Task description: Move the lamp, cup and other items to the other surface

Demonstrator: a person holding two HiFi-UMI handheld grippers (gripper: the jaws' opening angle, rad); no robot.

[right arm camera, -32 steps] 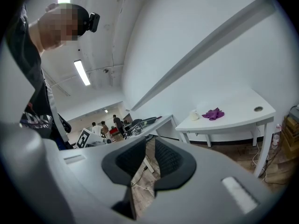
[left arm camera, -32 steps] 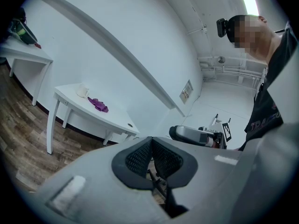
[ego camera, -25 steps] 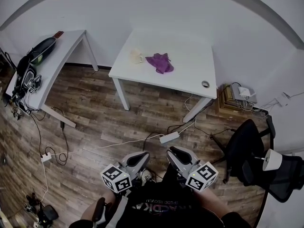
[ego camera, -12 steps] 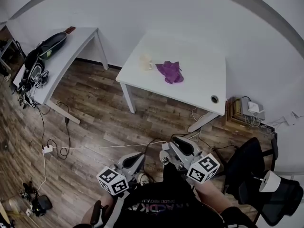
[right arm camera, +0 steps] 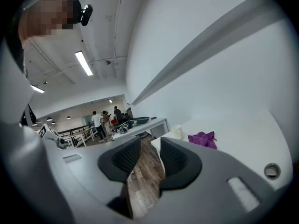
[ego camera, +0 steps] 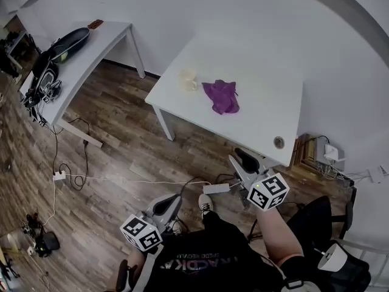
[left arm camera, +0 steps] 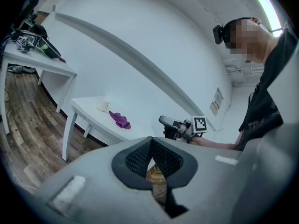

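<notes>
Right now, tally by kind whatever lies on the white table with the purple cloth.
Cup: 1
Purple cloth: 1
Total: 2

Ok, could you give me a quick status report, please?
Left gripper shut, empty. Right gripper empty, jaws just been opening. Cup and purple cloth on white table ahead. Power strip on floor between.
</notes>
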